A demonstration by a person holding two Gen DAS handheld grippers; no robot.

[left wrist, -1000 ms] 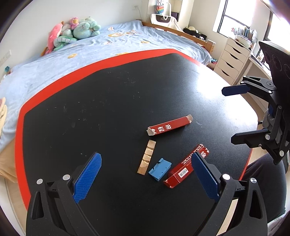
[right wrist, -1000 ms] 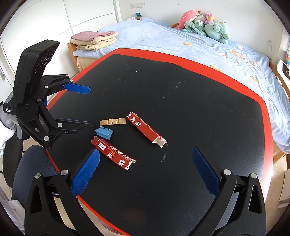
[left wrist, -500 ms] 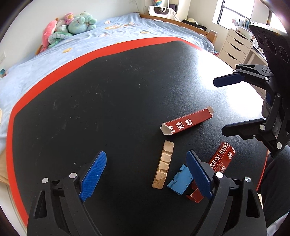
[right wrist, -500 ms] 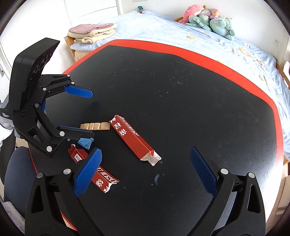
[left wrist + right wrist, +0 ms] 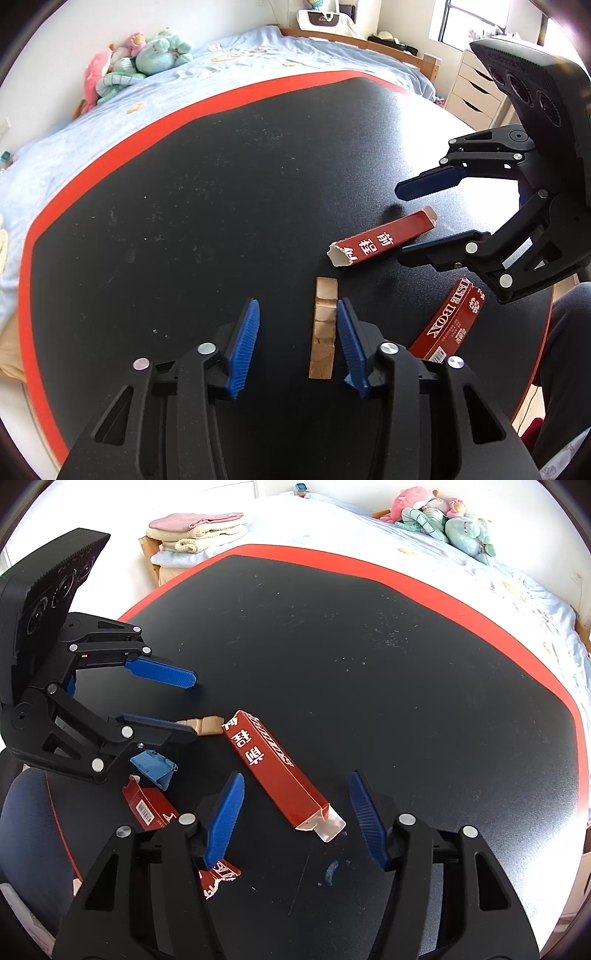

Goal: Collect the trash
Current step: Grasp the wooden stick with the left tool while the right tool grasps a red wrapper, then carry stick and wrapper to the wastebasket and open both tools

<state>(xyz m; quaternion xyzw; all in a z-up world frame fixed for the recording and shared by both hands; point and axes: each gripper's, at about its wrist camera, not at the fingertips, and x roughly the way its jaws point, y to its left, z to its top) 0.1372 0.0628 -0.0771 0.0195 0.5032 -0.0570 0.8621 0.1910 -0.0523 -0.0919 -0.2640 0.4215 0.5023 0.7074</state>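
A long red carton [image 5: 382,240] [image 5: 279,771] lies on the black table [image 5: 221,184]. A tan wooden strip [image 5: 324,326] [image 5: 205,725] lies beside it. A flattened red box [image 5: 448,325] [image 5: 147,808] and a small blue piece [image 5: 153,768] lie near the table's front edge. My left gripper [image 5: 295,332] [image 5: 173,705] is open, and the wooden strip lies between its fingers, against the right one. My right gripper [image 5: 295,805] [image 5: 410,221] is open, its fingers on either side of the long red carton's near end.
The table has a red border [image 5: 424,587]. A bed with a light blue cover [image 5: 147,85] and plush toys [image 5: 140,59] lies beyond it. Folded towels [image 5: 199,528] sit on a stand. White drawers [image 5: 476,96] stand at the right.
Both grippers have moved forward and down toward the trash. The left jaws have narrowed around the wooden strip. The right gripper has come over the long red carton.
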